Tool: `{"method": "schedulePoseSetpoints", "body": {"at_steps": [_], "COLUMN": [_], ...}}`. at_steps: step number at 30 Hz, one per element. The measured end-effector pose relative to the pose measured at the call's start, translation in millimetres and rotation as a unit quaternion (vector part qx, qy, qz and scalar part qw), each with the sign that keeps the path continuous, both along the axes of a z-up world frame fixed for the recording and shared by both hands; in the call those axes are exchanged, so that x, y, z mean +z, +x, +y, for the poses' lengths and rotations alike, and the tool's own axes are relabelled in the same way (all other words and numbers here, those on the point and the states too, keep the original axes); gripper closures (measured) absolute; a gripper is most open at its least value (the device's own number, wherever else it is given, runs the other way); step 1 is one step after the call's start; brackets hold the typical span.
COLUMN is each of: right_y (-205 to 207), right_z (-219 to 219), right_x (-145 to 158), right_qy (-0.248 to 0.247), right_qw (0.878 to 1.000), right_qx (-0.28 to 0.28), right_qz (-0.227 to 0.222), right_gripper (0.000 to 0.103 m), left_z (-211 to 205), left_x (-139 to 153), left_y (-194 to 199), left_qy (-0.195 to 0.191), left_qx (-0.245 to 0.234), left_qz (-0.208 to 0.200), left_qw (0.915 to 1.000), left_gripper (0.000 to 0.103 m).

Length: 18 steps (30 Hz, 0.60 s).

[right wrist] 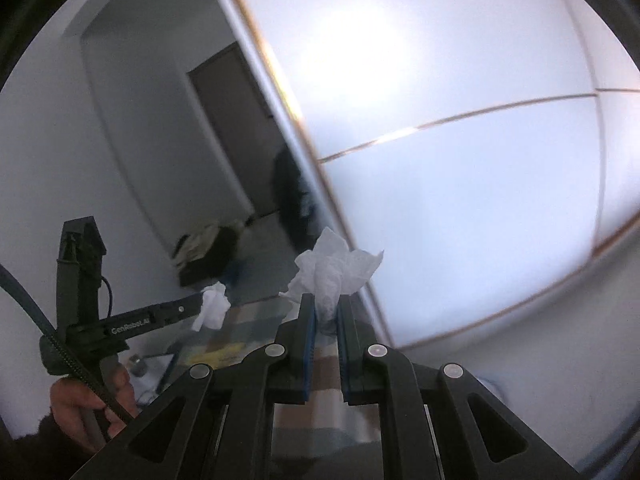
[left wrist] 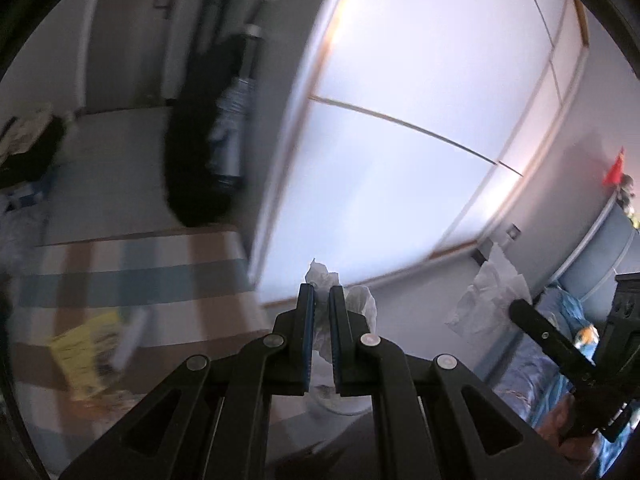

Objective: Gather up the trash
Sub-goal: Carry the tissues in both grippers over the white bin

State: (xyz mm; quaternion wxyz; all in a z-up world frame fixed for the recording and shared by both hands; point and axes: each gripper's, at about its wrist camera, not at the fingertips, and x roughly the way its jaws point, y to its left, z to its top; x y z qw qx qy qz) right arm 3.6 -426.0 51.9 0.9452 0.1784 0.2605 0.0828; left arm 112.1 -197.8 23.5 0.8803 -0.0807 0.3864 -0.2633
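My left gripper [left wrist: 322, 292] is shut on a crumpled white tissue [left wrist: 358, 300] that bulges out past its fingertips. In the same view the right gripper [left wrist: 516, 306] reaches in from the right edge with another white tissue [left wrist: 490, 292] at its tip. In the right wrist view my right gripper [right wrist: 326, 300] is shut on that crumpled white tissue [right wrist: 336, 266], which fans out above the blue pads. To its left the left gripper [right wrist: 198, 302] shows side-on, held by a hand [right wrist: 86, 404], with its small tissue wad [right wrist: 214, 306] at the tip. Both grippers are raised in the air.
A large frosted sliding door [left wrist: 420, 120] fills the background. A striped rug [left wrist: 132, 280] lies below with a yellow packet [left wrist: 86, 354] on it. A dark bag [left wrist: 200, 140] leans by the door frame. Blue bedding [left wrist: 560, 340] sits at the right.
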Motion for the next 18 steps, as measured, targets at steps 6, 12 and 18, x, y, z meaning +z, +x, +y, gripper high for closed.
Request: {"method": "schedulePoseSetpoints", "body": {"at_steps": [6, 12, 18], "right_y": [-5.9, 2.8, 29.1], "right_z": [-51.3, -86.2, -111.2], "right_x": [-29.0, -71.9, -134.1], "right_qy": [0.003, 0.013, 0.05], "right_qw": [0.998, 0.991, 0.978], "right_qx": [-0.058, -0.09, -0.096], "right_qz": [0.039, 0.098, 0.18], "right_gripper": [0.094, 0.094, 0.094], "left_z": [-60.2, -103.4, -134.2], "left_x": [-27.3, -60.2, -107.0], "left_y": [15.2, 29.0, 47.6], "left_qy": [0.013, 0.032, 0.027], "left_qx": [-0.049, -0.095, -0.133], "left_qz": [0.03, 0.068, 0.143], "left_qw": [0.9983, 0.9926, 0.9803], "left_gripper": [0.099, 0.099, 0.099]}}
